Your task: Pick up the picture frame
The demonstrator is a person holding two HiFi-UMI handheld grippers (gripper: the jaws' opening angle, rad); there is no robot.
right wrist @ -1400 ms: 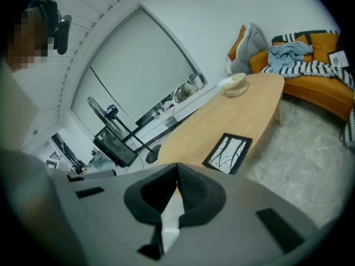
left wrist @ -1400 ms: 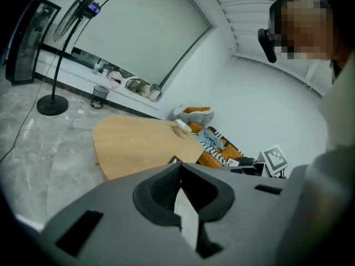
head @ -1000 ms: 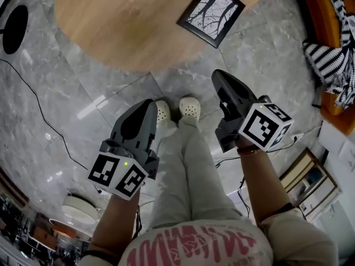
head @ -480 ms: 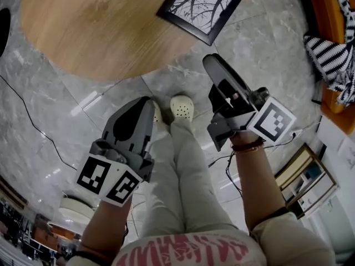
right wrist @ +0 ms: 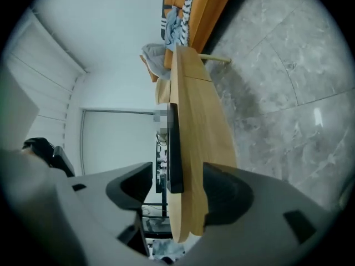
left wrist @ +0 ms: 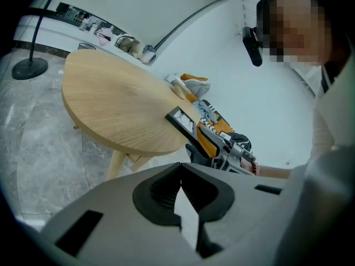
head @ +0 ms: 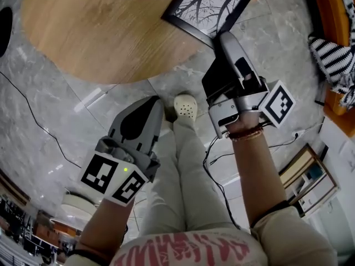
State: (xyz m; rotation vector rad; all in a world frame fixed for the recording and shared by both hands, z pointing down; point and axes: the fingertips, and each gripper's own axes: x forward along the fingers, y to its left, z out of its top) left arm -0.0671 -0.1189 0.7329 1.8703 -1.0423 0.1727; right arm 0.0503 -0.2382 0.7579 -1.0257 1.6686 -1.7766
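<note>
- The picture frame [head: 208, 7], black-edged with a black-and-white print of bare branches, lies flat on the round wooden tabletop [head: 100, 32], right at the rim nearest the person.
- The right tool [head: 222, 49] is rolled onto its side at that rim, and its jaws are opening wide.
- In the right gripper view, the frame's [right wrist: 175, 148] dark edge and the tabletop's [right wrist: 194, 121] rim both stand between the right tool's [right wrist: 177, 187] 2 jaws, with neither pad pressing on them.
- The left tool [head: 151, 105] hangs low over the grey marble floor [head: 55, 121], well short of the tabletop.
- Its tips meet, with nothing between them [left wrist: 180, 168].
- 1 pale shoe [head: 186, 107] shows between the 2 tools.
</note>
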